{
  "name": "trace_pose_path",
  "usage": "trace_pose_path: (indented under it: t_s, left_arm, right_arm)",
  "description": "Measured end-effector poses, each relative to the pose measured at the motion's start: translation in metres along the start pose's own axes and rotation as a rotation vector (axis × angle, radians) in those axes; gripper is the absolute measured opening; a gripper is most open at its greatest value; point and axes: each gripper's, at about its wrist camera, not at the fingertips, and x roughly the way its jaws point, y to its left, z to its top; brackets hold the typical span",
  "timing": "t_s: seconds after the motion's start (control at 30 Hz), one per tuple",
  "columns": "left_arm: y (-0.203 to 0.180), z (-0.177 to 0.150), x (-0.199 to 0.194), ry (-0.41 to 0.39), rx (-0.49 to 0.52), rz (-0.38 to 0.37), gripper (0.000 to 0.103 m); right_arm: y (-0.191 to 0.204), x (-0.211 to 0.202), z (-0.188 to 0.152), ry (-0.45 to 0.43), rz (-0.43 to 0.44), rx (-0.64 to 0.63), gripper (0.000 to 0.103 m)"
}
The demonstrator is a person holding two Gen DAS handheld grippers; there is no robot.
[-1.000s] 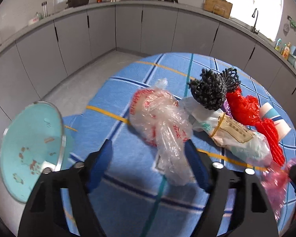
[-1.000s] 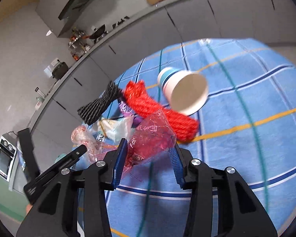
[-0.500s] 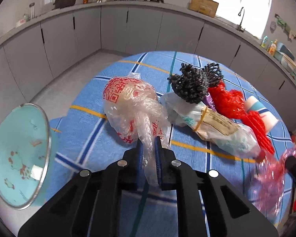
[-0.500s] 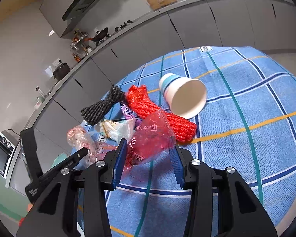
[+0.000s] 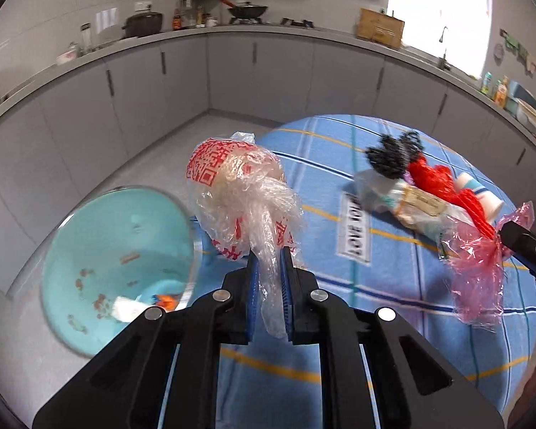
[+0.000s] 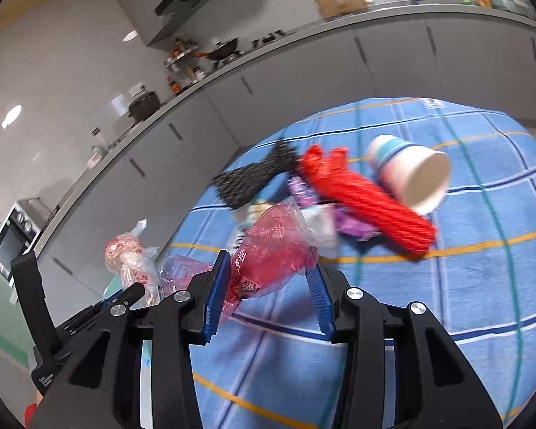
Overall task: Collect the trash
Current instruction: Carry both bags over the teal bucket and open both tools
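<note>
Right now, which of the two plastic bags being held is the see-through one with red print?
The clear bag pinched shut in the left jaws beside the blue bin. The other, in the right jaws, is pink.

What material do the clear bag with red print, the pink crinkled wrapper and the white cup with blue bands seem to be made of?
The clear bag with red print: thin glossy plastic film, wrinkled and see-through. The pink crinkled wrapper: stiffer, shiny translucent film, probably cellophane-like, holding sharp creases. The white cup with blue bands: likely paper, with a matte wall and rolled rim.
</note>
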Motion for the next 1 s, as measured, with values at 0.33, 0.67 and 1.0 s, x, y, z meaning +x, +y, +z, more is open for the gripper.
trace_pose_path:
  t_s: [0.33,0.67,1.0]
  left_arm:
    - [0.077,-0.015,-0.029,-0.026,-0.091,0.098,0.012]
    - [0.135,-0.027,-0.04,-0.035,-0.174,0.166,0.012]
    - [0.154,-0.036,-0.027,0.005,-0.194,0.157,0.012]
  right_arm:
    - [0.07,0.025,-0.005,0.032,0.088,-0.127,0.043]
    - [0.134,0.057,-0.018,0.066,0.149,-0.251,0.043]
    - [0.193,0.106,-0.04,0.097,0.139,-0.457,0.044]
